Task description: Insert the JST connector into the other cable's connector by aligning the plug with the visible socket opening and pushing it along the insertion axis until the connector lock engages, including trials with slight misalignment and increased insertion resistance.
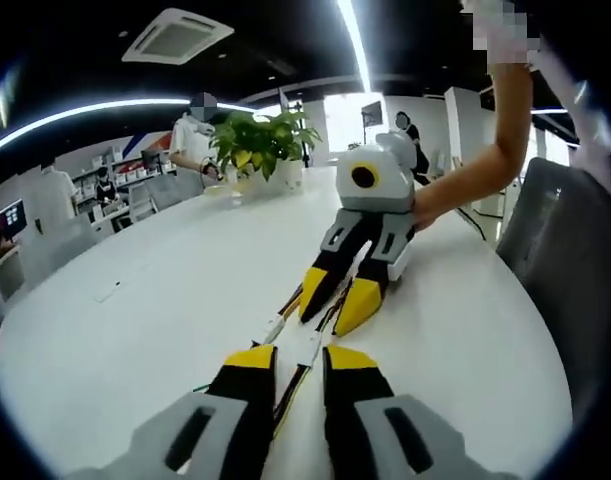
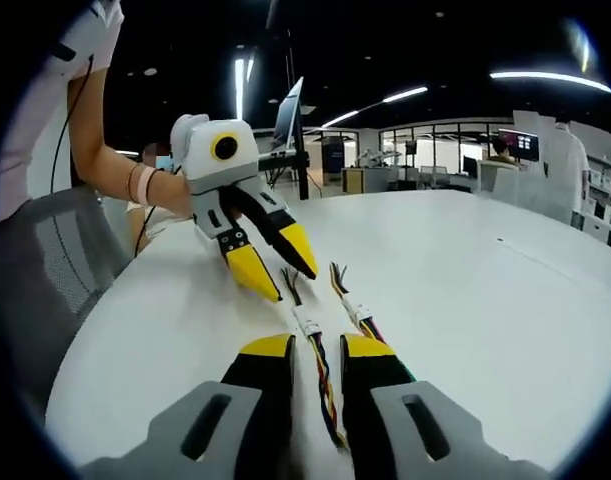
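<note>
On the smooth white round bench, two thin multicoloured cables with small white connectors lie side by side. The left tool, yellow-tipped and black, stands open astride them. The right tool is likewise open over the cables, gripping nothing. No writing is legible.

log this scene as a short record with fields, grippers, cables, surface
left gripper: fingers open, astride its cable
right gripper: fingers open, astride its cable
cables: two multicolour wire cables with white JST connectors lying side by side, not mated
surface: white round table
background: potted plant on the far side of the table
</note>
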{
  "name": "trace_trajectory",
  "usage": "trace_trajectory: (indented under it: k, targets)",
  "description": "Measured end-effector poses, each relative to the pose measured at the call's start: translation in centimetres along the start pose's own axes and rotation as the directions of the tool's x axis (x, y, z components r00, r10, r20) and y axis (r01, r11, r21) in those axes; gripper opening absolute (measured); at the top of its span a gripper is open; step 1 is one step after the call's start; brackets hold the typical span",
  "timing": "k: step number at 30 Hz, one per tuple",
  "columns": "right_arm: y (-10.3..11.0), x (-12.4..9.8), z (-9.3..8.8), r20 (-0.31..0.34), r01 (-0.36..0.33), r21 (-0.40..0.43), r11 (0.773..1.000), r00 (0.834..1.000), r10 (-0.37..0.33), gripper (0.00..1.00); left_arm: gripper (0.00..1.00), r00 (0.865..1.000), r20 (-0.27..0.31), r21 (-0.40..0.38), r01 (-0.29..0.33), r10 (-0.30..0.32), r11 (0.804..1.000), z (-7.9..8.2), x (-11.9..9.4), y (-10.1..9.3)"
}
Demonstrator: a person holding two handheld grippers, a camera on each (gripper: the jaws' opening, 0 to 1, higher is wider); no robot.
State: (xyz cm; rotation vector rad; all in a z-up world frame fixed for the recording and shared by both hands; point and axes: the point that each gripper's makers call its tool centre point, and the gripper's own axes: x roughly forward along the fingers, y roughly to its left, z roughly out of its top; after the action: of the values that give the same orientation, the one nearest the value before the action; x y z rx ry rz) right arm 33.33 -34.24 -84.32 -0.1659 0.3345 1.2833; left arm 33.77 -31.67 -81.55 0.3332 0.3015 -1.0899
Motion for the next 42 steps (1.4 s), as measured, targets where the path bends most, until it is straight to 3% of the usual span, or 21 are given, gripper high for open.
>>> trace_trajectory:
  k: [3,5,8,16,19,23,28,34,39,42]
  targets:
    - [0.1,-0.5,0.7,0.011,0.018,0.01,1.0,1.0,-0.018,0.2,0.19,1.0,-0.001,-0.023,-0.016,0.016,1.0,0.2,-0.3,0.2]
    - [0.3,-1.1,2.0,0.041,0.05,-0.012,0.999,0.998,-0.049,0.21,0.27,0.997,-0.016,-0.085,-0.08,0.079,0.993,0.0,-0.8,1.0]
    - [0.2,-1.6,3.0,0.058,0.065,0.0,0.998,0.996,-0.065,0.23,0.36,0.995,-0.003,-0.111,-0.103,0.103,0.988,0.4,-1.5,1.5]
    - [0.3,-3.6,5.8,0.1,0.119,-0.007,0.993,0.988,-0.118,0.31,0.47,0.987,-0.009,-0.07,-0.161,0.16,0.985,1.8,-3.5,1.3]
    - [0.3,-4.4,6.7,0.107,0.145,0.005,0.989,0.984,-0.145,0.38,0.5,0.985,-0.007,-0.077,-0.173,0.173,0.982,2.0,-4.0,1.3]
    - [0.8,-5.7,7.4,0.096,0.176,0.06,0.983,0.979,-0.181,0.46,0.53,0.985,0.002,-0.082,-0.173,0.174,0.981,3.0,-5.0,0.2]
    - [1.2,-7.5,7.9,0.084,0.233,0.087,0.969,0.967,-0.24,0.56,0.66,0.972,-0.003,-0.047,-0.234,0.234,0.971,3.8,-6.7,0.1]
    - [1.7,-8.9,8.7,0.081,0.273,0.096,0.957,0.956,-0.281,0.61,0.71,0.964,-0.007,-0.079,-0.265,0.265,0.961,4.0,-8.8,-0.1]
    - [2.2,-9.7,9.9,0.074,0.322,0.083,0.943,0.942,-0.328,0.65,0.85,0.956,-0.044,-0.071,-0.293,0.29,0.954,4.1,-10.1,-0.7]
    - [2.8,-10.1,10.7,0.072,0.325,0.081,0.942,0.941,-0.331,0.67,0.86,0.954,-0.049,-0.068,-0.299,0.296,0.952,4.5,-10.8,-1.2]
